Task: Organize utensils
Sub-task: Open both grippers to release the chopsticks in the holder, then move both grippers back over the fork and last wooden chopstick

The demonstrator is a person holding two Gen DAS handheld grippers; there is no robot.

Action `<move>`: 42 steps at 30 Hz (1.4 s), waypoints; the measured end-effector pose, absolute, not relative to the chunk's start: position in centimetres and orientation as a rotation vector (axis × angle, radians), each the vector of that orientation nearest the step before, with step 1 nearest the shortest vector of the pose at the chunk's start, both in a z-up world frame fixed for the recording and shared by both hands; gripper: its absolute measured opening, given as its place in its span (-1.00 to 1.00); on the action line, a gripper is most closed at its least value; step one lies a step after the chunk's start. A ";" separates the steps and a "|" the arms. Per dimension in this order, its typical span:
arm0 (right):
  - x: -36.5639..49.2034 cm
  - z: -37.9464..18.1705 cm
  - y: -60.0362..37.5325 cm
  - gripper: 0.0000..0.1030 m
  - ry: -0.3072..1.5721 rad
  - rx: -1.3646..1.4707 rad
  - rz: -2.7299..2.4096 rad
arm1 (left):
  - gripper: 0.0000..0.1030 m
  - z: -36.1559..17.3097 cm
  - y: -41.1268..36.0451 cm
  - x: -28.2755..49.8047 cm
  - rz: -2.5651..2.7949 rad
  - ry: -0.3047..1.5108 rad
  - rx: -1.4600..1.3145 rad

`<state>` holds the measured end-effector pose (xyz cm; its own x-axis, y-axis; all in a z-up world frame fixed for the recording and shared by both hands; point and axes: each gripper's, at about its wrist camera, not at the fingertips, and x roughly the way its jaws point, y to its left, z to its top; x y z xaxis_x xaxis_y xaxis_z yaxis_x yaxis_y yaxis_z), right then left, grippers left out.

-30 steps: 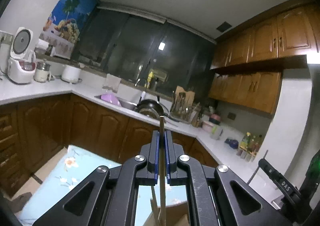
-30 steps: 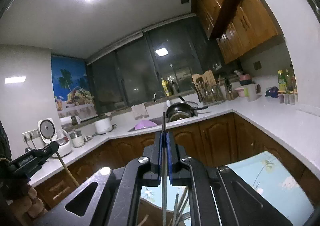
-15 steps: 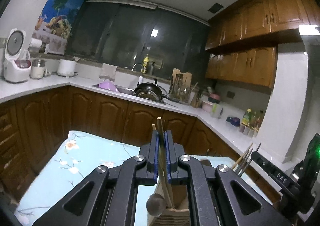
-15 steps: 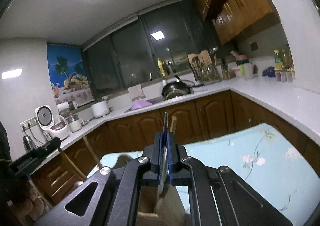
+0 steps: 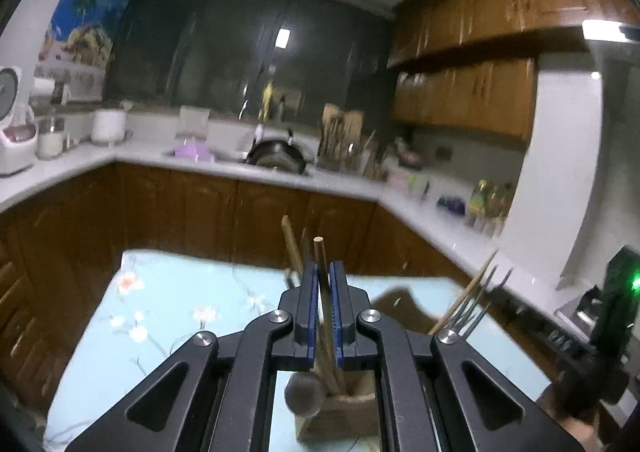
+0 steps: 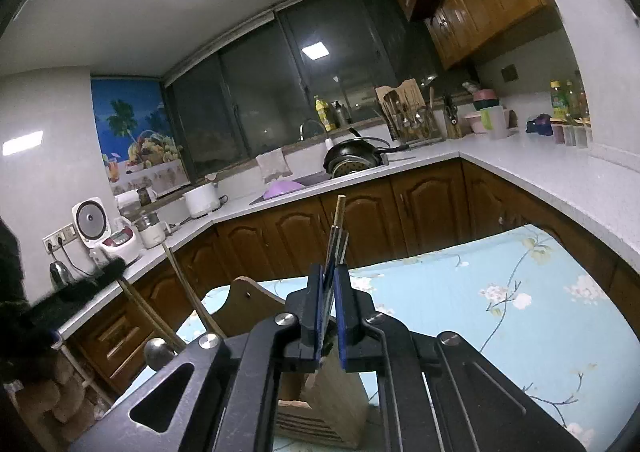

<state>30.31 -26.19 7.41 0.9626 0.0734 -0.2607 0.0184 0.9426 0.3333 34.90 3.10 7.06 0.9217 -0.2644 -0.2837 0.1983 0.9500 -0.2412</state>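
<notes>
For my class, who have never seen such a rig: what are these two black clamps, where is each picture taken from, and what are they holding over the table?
There is no robot here: a person holds a two-finger clamp in each hand, with a camera on each looking along the fingers. One picture comes from the left gripper, shut on a wooden chopstick. The other comes from the right gripper, shut on a bundle of utensils. Below both stands a wooden utensil holder on a table with a floral blue tablecloth. Behind is a kitchen counter.

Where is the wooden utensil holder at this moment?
The wooden utensil holder stands on the floral blue tablecloth, bottom centre in both wrist views, directly below the left gripper and right gripper.
</notes>
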 end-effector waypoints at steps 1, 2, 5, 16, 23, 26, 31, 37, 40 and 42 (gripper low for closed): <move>30.3 7.4 -26.2 -0.89 0.278 0.342 0.029 | -0.92 6.9 3.3 34.9 -0.246 0.319 -0.222; 30.3 7.3 -26.2 -0.89 0.281 0.343 0.030 | -0.92 6.9 3.5 34.7 -0.245 0.309 -0.225; 30.4 7.3 -26.3 -0.88 0.286 0.337 0.030 | -0.92 7.5 3.8 34.7 -0.244 0.305 -0.228; 30.4 7.5 -26.4 -0.77 0.303 0.355 0.033 | -0.92 7.6 3.6 34.8 -0.237 0.331 -0.233; 29.2 7.9 -27.1 -0.05 0.280 0.393 0.035 | -0.57 8.0 3.4 33.6 -0.238 0.320 -0.237; 28.6 8.2 -27.3 0.21 0.274 0.407 0.040 | -0.22 8.1 3.3 32.4 -0.221 0.302 -0.228; 27.2 8.7 -27.1 0.52 0.255 0.398 0.037 | 0.25 7.6 3.4 30.7 -0.184 0.287 -0.232; 25.4 8.7 -26.8 0.77 0.259 0.390 0.044 | 0.61 7.0 3.8 28.5 -0.147 0.332 -0.259; 24.4 8.5 -26.6 0.86 0.275 0.404 0.060 | 0.70 7.3 3.9 26.8 -0.134 0.339 -0.258; 23.2 8.5 -26.4 0.91 0.279 0.408 0.077 | 0.83 7.6 4.0 25.4 -0.133 0.337 -0.255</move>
<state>23.21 -26.38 8.52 0.9590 0.1291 -0.2522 -0.0177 0.9157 0.4015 25.42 3.96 7.56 0.9354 -0.1708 -0.3096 0.0862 0.9593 -0.2690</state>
